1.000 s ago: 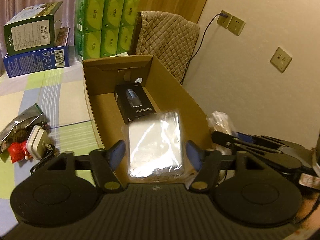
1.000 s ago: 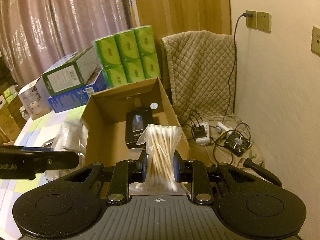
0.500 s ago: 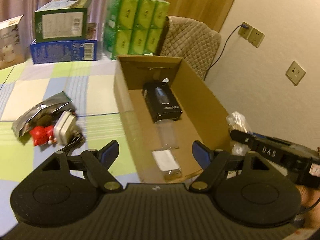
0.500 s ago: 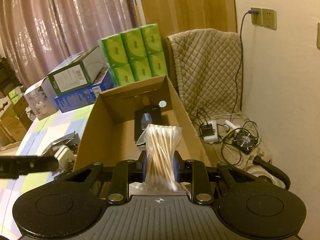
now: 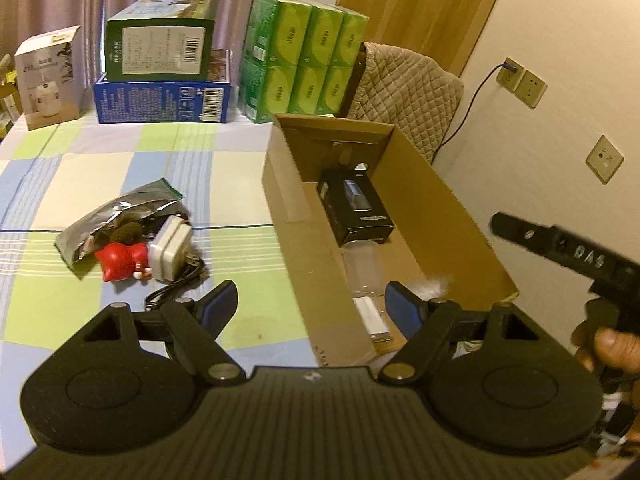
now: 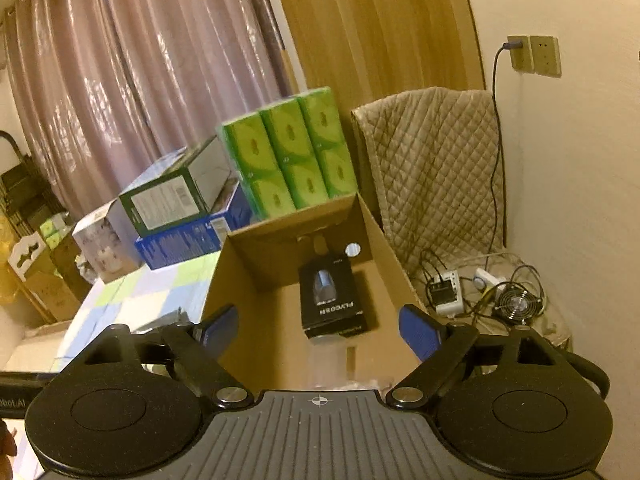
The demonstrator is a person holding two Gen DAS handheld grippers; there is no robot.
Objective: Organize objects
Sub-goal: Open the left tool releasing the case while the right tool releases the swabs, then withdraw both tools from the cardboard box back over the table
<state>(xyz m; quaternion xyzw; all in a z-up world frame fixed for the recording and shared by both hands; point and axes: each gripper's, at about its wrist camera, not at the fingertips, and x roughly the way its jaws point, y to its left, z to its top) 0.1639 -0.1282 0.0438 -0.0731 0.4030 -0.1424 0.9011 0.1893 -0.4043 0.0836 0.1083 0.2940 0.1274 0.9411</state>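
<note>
An open cardboard box (image 5: 440,208) stands on the checked tablecloth's right side. Inside lie a black carton (image 5: 354,208) and, nearer me, a clear-wrapped white packet (image 5: 370,314). My left gripper (image 5: 312,300) hangs open over the box's near left wall, holding nothing. My right gripper (image 6: 319,326) is open above the box (image 6: 256,320), with the black carton (image 6: 332,300) ahead and the clear packet (image 6: 328,364) just below. A white blur (image 5: 436,284) by the near right wall may be the cotton swab bag. The right gripper's body (image 5: 560,248) shows beside the box.
A silver bag (image 5: 116,216), red toy (image 5: 120,260) and white charger (image 5: 170,254) with its cord lie left of the box. Green tissue packs (image 5: 304,64), stacked cartons (image 5: 160,80) and a quilted chair (image 6: 432,168) stand behind. A power strip and fan (image 6: 516,304) sit beyond the box's right wall.
The left gripper let go of the wrapped packet, which now lies in the box, and drew back leftward. The right gripper opened and the cotton swab bag left its fingers.
</note>
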